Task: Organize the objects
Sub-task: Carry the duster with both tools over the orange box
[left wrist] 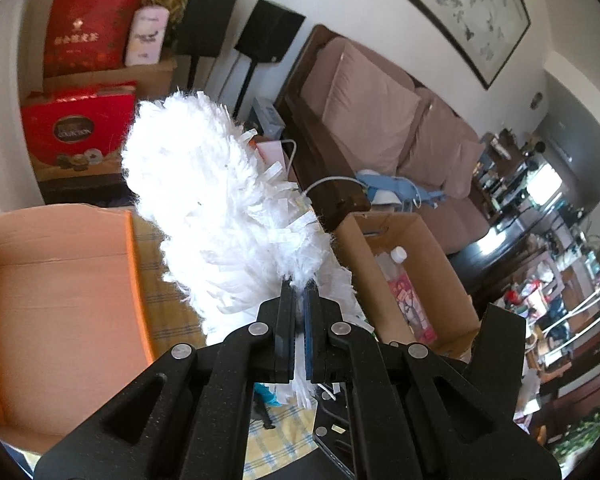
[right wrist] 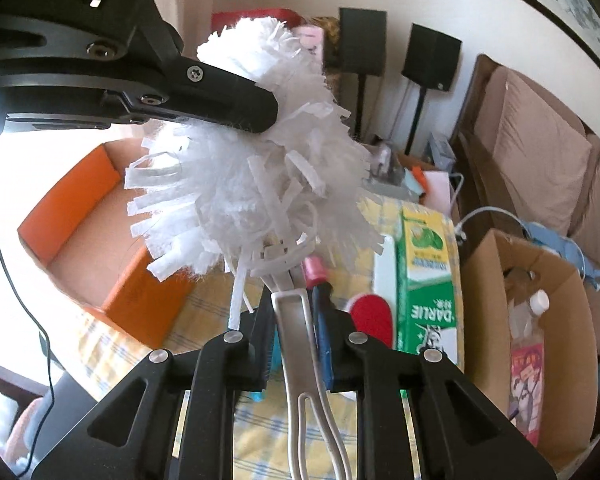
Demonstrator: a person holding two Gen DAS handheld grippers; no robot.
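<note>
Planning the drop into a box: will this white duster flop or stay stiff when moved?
The duster head looks floppy: loose white strips splay everywhere. Its handle, clamped in the right gripper, appears rigid plastic. Probably light; the left gripper pinches only fluff.

A home living room: sofa [left wrist: 384,120], 2 speakers [left wrist: 268,36] (on stands), framed painting [left wrist: 460,12].

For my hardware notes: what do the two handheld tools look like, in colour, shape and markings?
Both tools, left and right, are matte black, with triangular cut-outs, silver round rivets and blue finger pads. In the right wrist view, the left tool's body shows partial white lettering ending in ".AI" and a thin black cable.
</note>
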